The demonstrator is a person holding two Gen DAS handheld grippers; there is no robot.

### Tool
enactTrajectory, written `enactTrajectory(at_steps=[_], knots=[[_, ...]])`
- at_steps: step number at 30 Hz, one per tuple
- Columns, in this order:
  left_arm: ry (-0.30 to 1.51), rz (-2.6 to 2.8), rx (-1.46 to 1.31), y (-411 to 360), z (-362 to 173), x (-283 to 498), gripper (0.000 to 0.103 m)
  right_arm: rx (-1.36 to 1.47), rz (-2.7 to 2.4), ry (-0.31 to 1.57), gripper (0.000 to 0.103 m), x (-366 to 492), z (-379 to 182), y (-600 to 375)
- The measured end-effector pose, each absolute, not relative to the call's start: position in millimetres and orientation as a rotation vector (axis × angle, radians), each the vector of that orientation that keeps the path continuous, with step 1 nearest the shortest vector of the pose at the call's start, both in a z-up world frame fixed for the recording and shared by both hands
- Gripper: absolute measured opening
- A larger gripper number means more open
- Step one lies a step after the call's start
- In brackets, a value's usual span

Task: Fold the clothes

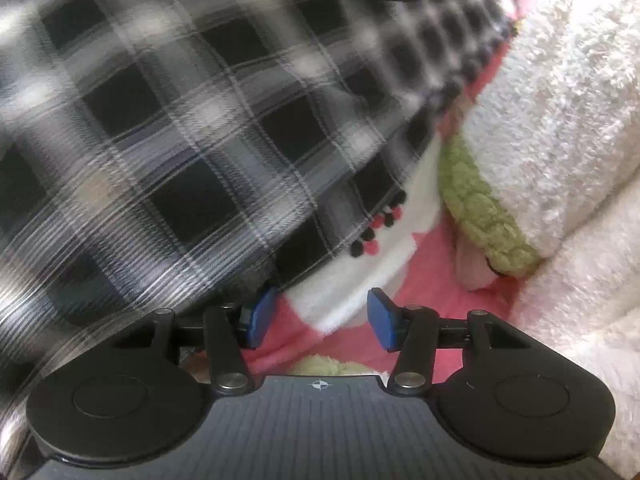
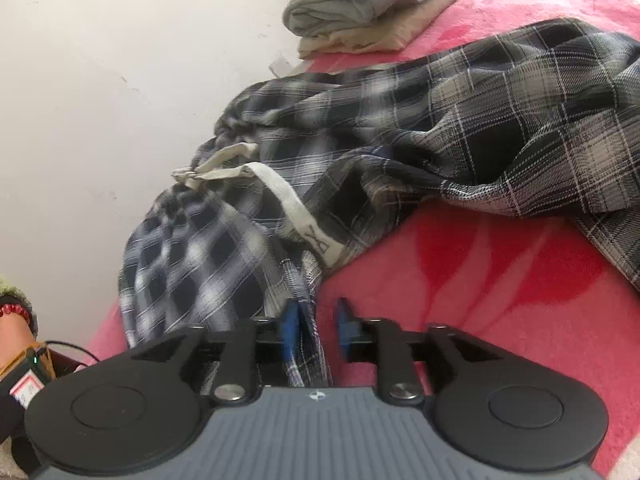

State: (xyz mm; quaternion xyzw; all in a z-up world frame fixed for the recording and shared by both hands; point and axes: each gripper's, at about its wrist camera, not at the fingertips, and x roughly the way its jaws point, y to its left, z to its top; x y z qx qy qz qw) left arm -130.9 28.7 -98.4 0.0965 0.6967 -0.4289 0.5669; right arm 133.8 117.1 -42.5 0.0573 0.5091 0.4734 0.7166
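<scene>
Black, grey and white plaid trousers (image 2: 440, 128) lie crumpled on a pink blanket (image 2: 500, 300), their white drawstring (image 2: 224, 168) and labelled waistband (image 2: 316, 236) facing me. My right gripper (image 2: 316, 326) stands partly open. A fold of the plaid cloth runs between its blue pads and rests against the left one, with a gap of pink showing beside the right pad. In the left wrist view the plaid cloth (image 1: 180, 140) fills the left and middle. My left gripper (image 1: 320, 320) is open at the cloth's edge, with only the blanket (image 1: 432, 280) between its fingers.
A folded stack of grey-green and cream clothes (image 2: 372, 0) sits at the far end by a pale wall (image 2: 100, 80). A fluffy white throw (image 1: 560, 120) with green trim (image 1: 476, 208) lies to the right. A wrist with a red bead bracelet (image 2: 16, 312) shows at the left.
</scene>
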Motion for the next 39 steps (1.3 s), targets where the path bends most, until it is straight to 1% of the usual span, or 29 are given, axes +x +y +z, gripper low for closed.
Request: enactTrajectory(at_steps=[1, 2, 4, 9, 12, 17, 19, 22, 25, 26, 27, 28, 29, 32, 35, 38, 39], knots=[[1.637, -0.965, 0.234, 31.0, -94.1, -131.7, 0.051, 0.123, 1.051, 1.119, 0.042, 131.7, -39.3, 115.2], [1.634, -0.918, 0.233, 35.2, -89.4, -132.6, 0.051, 0.103, 1.050, 1.106, 0.044, 129.0, -35.8, 114.3], [1.622, -0.820, 0.223, 47.9, -76.3, -131.6, 0.052, 0.063, 1.048, 1.080, 0.052, 123.6, -28.8, 112.5], [1.602, -0.583, 0.095, 103.2, -50.1, -134.2, 0.052, 0.006, 1.013, 1.043, 0.052, 118.4, -19.9, 114.6], [1.588, -0.346, -0.084, 159.6, -47.4, -130.4, 0.052, 0.014, 0.996, 1.008, 0.052, 117.7, -10.3, 109.5], [1.469, 0.043, -0.414, 255.1, -49.3, -131.3, 0.052, 0.097, 0.930, 0.997, 0.052, 116.4, 10.6, 89.0], [1.412, 0.095, -0.480, 275.6, -52.5, -130.4, 0.052, 0.163, 0.915, 1.019, 0.052, 113.2, 16.2, 81.2], [1.354, 0.114, -0.560, 294.8, -60.8, -127.8, 0.048, 0.188, 0.882, 1.032, 0.052, 103.3, 22.5, 72.3], [1.316, 0.084, -0.549, 295.7, -66.0, -128.5, 0.035, 0.161, 0.835, 1.043, 0.052, 90.4, 24.6, 69.5], [1.304, 0.077, -0.542, 295.5, -66.2, -130.0, 0.024, 0.154, 0.824, 1.054, 0.052, 85.8, 25.3, 69.9], [1.298, 0.077, -0.538, 296.5, -65.6, -131.6, 0.010, 0.147, 0.812, 1.066, 0.052, 81.1, 26.1, 70.3], [1.302, 0.076, -0.533, 297.0, -64.2, -134.5, 0.005, 0.140, 0.801, 1.077, 0.052, 76.5, 26.9, 70.8], [1.309, 0.074, -0.528, 297.2, -62.6, -137.7, 0.001, 0.127, 0.808, 1.085, 0.052, 69.1, 29.1, 71.1], [1.351, 0.070, -0.470, 283.6, -67.1, -158.5, 0.000, 0.101, 0.872, 1.107, 0.052, 45.2, 31.9, 73.2], [1.348, 0.072, -0.506, 290.9, -73.5, -166.5, 0.000, 0.111, 1.077, 1.166, 0.052, 14.0, 22.2, 99.3], [1.338, 0.046, -0.494, 290.9, -73.0, -165.7, 0.000, 0.103, 1.307, 1.204, 0.048, -22.6, 9.0, 135.8], [1.338, 0.035, -0.500, 291.4, -71.6, -166.1, 0.000, 0.097, 1.357, 1.226, 0.045, -32.9, 2.5, 147.3]])
